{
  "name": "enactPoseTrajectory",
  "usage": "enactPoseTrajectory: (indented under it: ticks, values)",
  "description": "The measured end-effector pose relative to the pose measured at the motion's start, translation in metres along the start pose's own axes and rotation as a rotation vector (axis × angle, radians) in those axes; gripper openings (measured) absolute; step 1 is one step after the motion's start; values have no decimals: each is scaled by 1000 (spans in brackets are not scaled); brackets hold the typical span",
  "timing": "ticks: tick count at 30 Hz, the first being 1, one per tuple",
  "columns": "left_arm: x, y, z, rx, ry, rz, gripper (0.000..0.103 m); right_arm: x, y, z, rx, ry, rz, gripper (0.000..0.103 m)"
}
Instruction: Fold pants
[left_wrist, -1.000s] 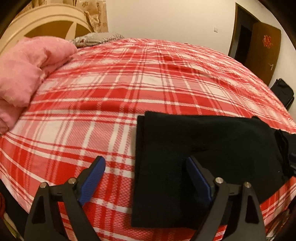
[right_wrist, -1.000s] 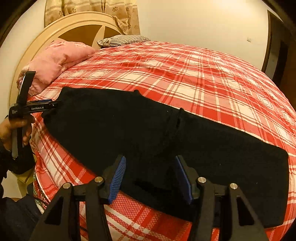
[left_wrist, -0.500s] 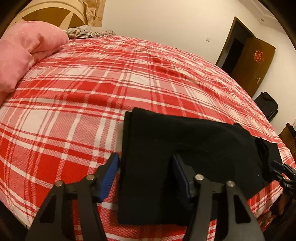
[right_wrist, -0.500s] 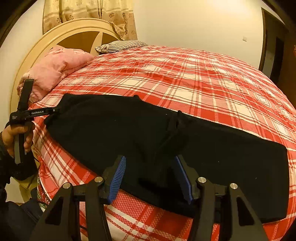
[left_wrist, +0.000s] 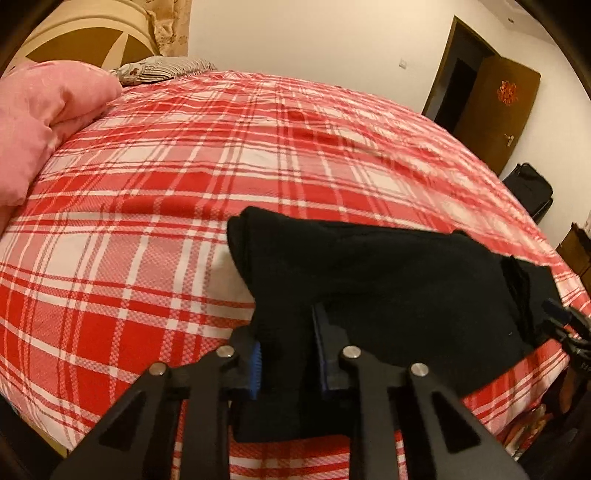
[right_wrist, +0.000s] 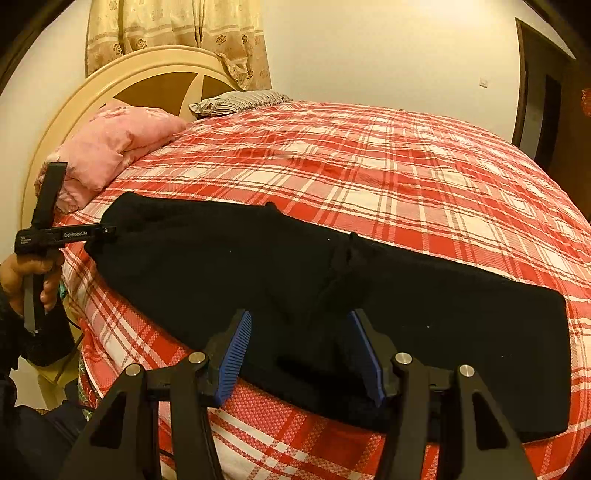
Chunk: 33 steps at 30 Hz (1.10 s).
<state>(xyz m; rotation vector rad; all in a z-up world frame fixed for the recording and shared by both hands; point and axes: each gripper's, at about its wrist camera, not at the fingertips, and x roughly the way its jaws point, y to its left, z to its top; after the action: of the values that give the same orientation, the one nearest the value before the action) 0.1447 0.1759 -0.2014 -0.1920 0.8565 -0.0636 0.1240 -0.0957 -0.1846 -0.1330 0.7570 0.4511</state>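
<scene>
Across the near edge of the bed (right_wrist: 406, 166) the black pants (right_wrist: 229, 266) lie stretched flat, ready for folding. At one end the left gripper (left_wrist: 286, 354) is closing its fingers on a bunched fold, probably to carry it over, while the right gripper (right_wrist: 299, 350) hovers half-open above the middle, holding nothing.

In the left wrist view the black pants (left_wrist: 388, 280) bunch up between the closing blue pads of the left tool (left_wrist: 288, 354), hiding the pad faces and the bed's (left_wrist: 184, 192) near edge beneath. The right tool (left_wrist: 565, 325) is cut off by that picture's right edge. In the right wrist view the pants' near hem is hidden behind the right tool's fingers (right_wrist: 364, 350)
</scene>
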Motion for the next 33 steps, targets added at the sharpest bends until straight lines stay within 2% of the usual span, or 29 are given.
enactPoseTrajectory:
  ticks: [4, 9, 14, 18, 23, 33]
  values:
    - [-18, -6, 7, -26, -34, -40, 22, -3, -5, 2, 10, -1, -18, 57]
    - [-45, -22, 22, -60, -50, -159, 22, -17, -20, 10, 45, -32, -44, 57]
    - [-64, -54, 37, -41, -68, -276, 22, -36, -37, 18, 62, -68, -73, 59]
    - [-71, -93, 51, 25, -76, -355, 21, -55, -56, 22, 52, -93, -125, 60]
    - [-71, -143, 67, 124, -63, -416, 21, -77, -92, 19, 88, -121, -188, 61]
    - [-56, -247, 82, 278, 7, -485, 21, -96, -159, -10, 232, -131, -272, 61]
